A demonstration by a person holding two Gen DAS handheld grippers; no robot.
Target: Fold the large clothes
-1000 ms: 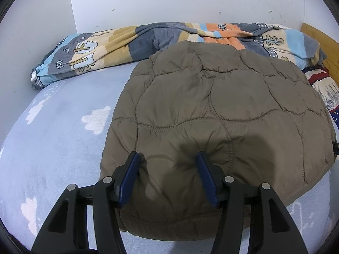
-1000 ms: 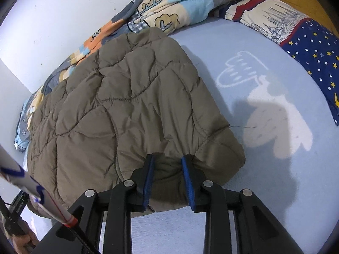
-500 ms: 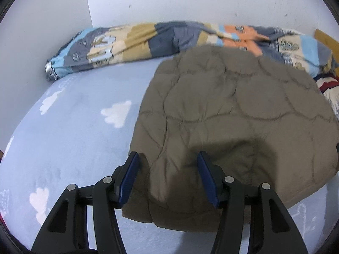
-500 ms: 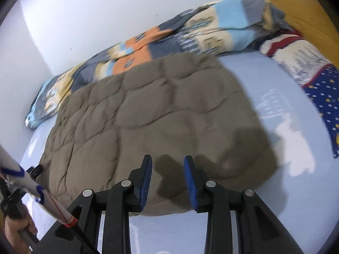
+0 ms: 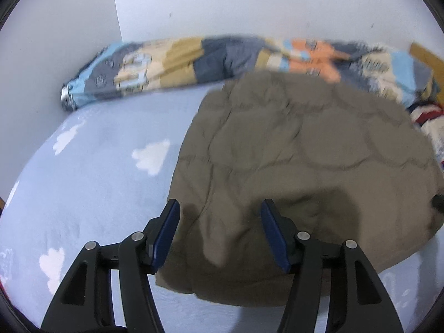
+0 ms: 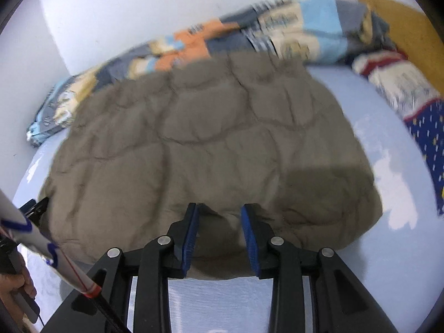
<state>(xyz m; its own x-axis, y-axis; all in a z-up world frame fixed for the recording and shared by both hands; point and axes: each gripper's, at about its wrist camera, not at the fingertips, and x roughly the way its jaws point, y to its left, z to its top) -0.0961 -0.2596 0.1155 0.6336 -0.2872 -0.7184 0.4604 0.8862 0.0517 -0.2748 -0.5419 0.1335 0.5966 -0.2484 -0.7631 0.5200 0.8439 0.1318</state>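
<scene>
A brown quilted jacket (image 5: 299,149) lies folded and flat on the light blue bed sheet (image 5: 91,183); it also fills the middle of the right wrist view (image 6: 211,144). My left gripper (image 5: 219,216) is open and empty, above the jacket's near left edge. My right gripper (image 6: 219,219) is open and empty, above the jacket's near edge, not touching it. Both views are blurred by motion.
A rolled patchwork quilt (image 5: 172,63) lies along the back wall. A pillow with red stripes and a starred blue cover (image 6: 410,105) lies at the right, by a wooden headboard (image 6: 402,25). A hand with the other gripper shows at the lower left (image 6: 16,285).
Both grippers have let go of the jacket's near edge and pulled back and up. The right gripper's jaws opened wider. The jacket now lies flat on the bed.
</scene>
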